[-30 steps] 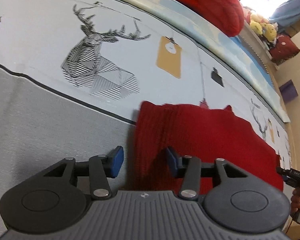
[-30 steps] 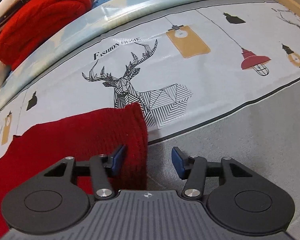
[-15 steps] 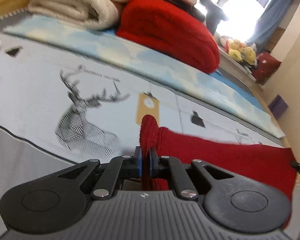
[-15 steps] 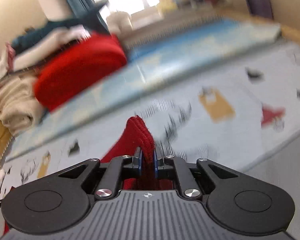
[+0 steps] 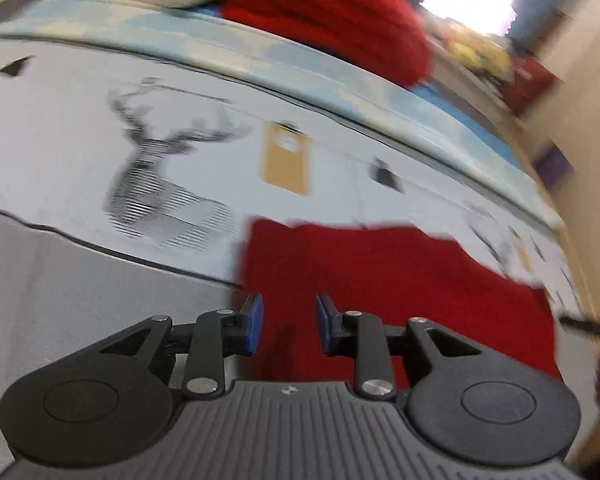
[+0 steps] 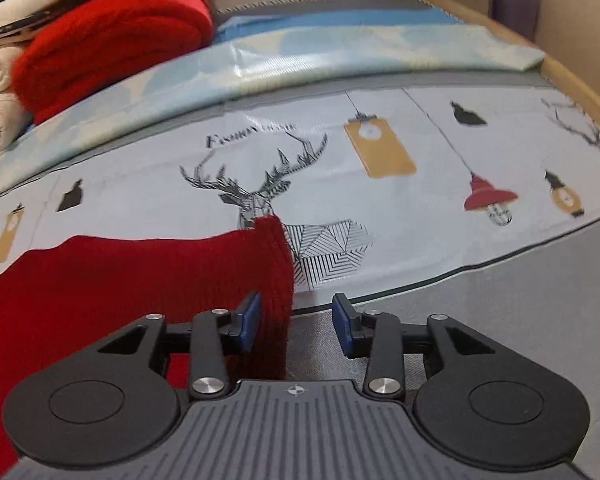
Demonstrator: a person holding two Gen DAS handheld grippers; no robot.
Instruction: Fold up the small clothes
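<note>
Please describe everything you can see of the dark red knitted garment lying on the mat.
The dark red knitted garment looks like thick ribbed wool. It lies flat on the printed mat, its right edge covering part of the deer print. The left gripper and the right gripper are both open at its near corners, not holding it.

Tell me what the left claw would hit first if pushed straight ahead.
Probably the dark red knitted garment lying on the printed mat: the open left claw points over its near-left part, though depth is unclear.
</note>
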